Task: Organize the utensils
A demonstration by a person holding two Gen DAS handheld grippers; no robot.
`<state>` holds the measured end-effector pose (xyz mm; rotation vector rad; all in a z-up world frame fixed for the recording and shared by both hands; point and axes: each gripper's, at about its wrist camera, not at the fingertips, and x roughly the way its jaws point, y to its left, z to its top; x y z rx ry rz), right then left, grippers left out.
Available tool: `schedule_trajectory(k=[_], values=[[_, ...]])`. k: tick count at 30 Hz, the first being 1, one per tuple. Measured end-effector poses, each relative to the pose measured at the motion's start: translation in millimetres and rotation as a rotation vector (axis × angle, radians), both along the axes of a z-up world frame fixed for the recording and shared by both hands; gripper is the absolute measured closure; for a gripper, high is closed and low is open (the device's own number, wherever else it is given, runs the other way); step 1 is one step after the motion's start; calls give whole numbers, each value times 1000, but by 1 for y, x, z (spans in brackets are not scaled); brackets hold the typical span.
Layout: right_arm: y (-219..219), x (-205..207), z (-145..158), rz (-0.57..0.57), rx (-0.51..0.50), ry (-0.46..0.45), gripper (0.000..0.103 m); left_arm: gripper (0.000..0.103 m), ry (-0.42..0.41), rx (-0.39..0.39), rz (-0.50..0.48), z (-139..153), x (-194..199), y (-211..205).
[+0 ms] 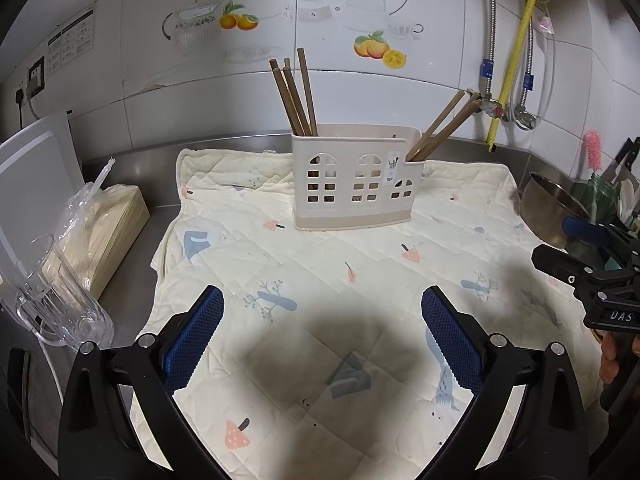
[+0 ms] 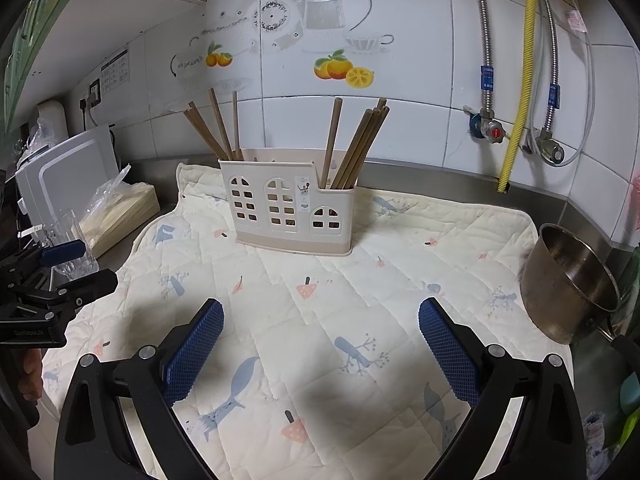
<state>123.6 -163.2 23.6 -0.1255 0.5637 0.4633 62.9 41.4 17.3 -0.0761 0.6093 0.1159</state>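
Far left on the steel table (image 1: 132, 168), a clear glass pitcher (image 1: 60, 304) and a bagged stack (image 1: 108, 232). Centre, on the quilted cream cloth (image 1: 320, 280), stands the beige plastic utensil holder (image 1: 354, 178), brown wooden chopsticks (image 1: 296, 96) upright inside, well beyond both tools. Left tool (image 1: 322, 332) hovers low, blue pads wide apart, empty. Right tool (image 2: 320, 336) likewise spread, holding nothing. Far right, a steel bowl (image 2: 568, 280).

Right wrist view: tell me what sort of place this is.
Most likely a home kitchen counter: fruit-and-teapot wall tiles, a chopstick holder on a quilted mat, and a steel pot.
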Motion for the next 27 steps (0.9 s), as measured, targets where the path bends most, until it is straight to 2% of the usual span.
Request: schedule_trajectory(k=[27], values=[[1, -1, -1, 5, 5, 1, 8, 5, 3, -1, 0, -1, -1, -2]])
